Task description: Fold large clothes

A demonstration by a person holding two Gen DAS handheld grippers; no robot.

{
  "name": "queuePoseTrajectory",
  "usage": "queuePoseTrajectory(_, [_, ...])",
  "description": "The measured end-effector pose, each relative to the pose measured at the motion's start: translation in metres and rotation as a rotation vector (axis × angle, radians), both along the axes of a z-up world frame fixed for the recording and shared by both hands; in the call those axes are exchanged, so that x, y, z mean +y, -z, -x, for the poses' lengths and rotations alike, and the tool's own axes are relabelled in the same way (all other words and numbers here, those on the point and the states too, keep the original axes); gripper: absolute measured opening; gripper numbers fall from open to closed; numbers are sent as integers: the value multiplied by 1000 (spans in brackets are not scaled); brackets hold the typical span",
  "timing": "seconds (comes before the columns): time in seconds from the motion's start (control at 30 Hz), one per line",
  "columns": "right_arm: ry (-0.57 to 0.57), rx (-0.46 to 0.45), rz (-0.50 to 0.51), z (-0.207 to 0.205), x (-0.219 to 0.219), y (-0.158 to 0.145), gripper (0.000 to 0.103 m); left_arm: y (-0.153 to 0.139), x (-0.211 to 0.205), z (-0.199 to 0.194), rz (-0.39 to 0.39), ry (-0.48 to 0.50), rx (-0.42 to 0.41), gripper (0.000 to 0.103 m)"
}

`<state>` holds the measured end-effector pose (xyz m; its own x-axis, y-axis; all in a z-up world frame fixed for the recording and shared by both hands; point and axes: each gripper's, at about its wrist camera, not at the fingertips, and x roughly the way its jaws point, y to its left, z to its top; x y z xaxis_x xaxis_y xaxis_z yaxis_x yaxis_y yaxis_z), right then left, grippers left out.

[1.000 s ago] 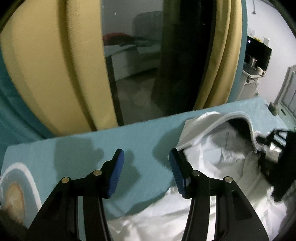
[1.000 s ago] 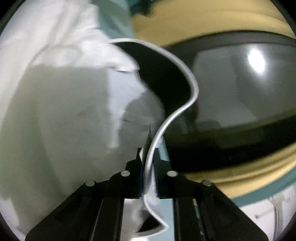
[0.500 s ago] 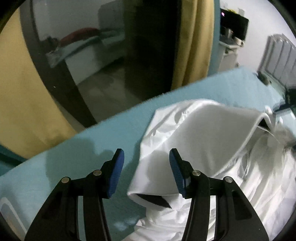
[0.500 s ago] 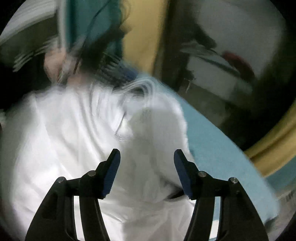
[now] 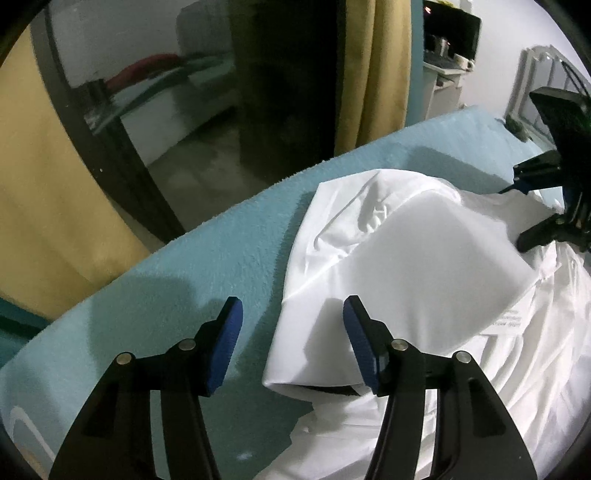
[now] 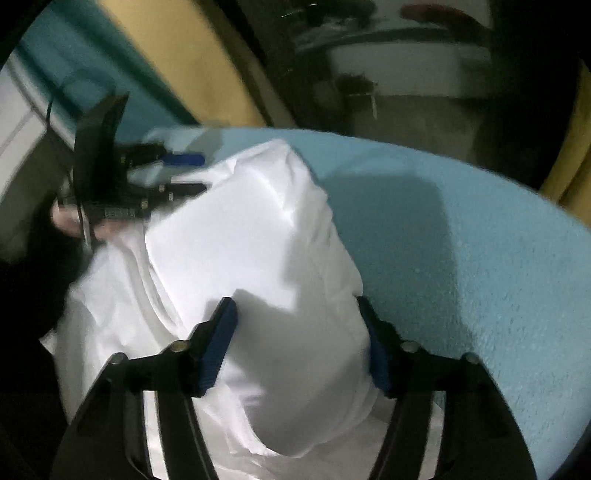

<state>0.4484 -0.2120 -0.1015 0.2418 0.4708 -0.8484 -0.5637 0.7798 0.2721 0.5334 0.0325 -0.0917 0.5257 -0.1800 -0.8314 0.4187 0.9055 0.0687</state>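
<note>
A large white garment (image 5: 406, 258) lies on a teal bed cover (image 5: 207, 266), with one part folded over the rest as a smooth flap. My left gripper (image 5: 291, 332) is open and empty, hovering over the flap's near left corner. It also shows from the right wrist view (image 6: 177, 173) at the garment's far left end. My right gripper (image 6: 295, 343) is open, its blue pads (image 6: 218, 343) on either side of the folded flap (image 6: 251, 258) without closing on it. It appears in the left wrist view (image 5: 535, 206) at the far right.
Yellow curtains (image 5: 373, 70) and a dark glass door (image 5: 207, 96) stand beyond the bed's far edge. A white headboard (image 5: 539, 77) and a dark screen (image 5: 450, 29) are at the upper right. Teal cover (image 6: 480, 251) extends right of the garment.
The right gripper opened and let go of the garment's edge, which dropped as a folded flap. Both grippers have swung round and lowered over the flap.
</note>
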Motion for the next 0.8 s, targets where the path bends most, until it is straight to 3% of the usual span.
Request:
queuePoseTrajectory(0.03, [6, -9, 21, 2, 0, -1, 26, -1, 1, -2, 4, 6, 6, 60])
queuePoseTrajectory(0.1, [15, -8, 32, 6, -12, -4, 21, -1, 1, -4, 9, 13, 16, 60])
queuePoseTrajectory(0.2, [-30, -147, 151, 19, -7, -18, 14, -1, 0, -4, -3, 26, 15, 60])
queuePoseTrajectory(0.3, [-48, -405, 349, 32, 4, -45, 11, -7, 3, -3, 10, 35, 2, 60])
queuePoseTrajectory(0.33, [-81, -533, 435, 39, 11, -54, 11, -8, 3, -4, 18, 36, 3, 60])
queuePoseTrajectory(0.43, [-207, -703, 584, 53, 19, -54, 11, -2, -3, -5, 14, 50, 22, 60])
queuePoseTrajectory(0.53, [-257, -642, 575, 53, 18, -44, 12, 4, -3, -1, 50, 73, 33, 60])
queuePoseTrajectory(0.6, [-238, -515, 486, 45, 2, -39, 18, 7, -3, 1, 83, 82, 47, 60])
queuePoseTrajectory(0.63, [-216, -433, 418, 38, -7, -36, 20, 7, -4, 2, 95, 100, 49, 55])
queuePoseTrajectory(0.67, [-161, -323, 311, 26, -25, -33, 25, 7, -5, 4, 107, 121, 50, 49])
queuePoseTrajectory(0.77, [-25, -96, 69, -8, -58, -18, 58, 6, -11, 8, 79, 147, 31, 42])
queuePoseTrajectory(0.8, [12, -34, -3, -16, -69, -12, 61, 5, -13, 10, 71, 155, 23, 29])
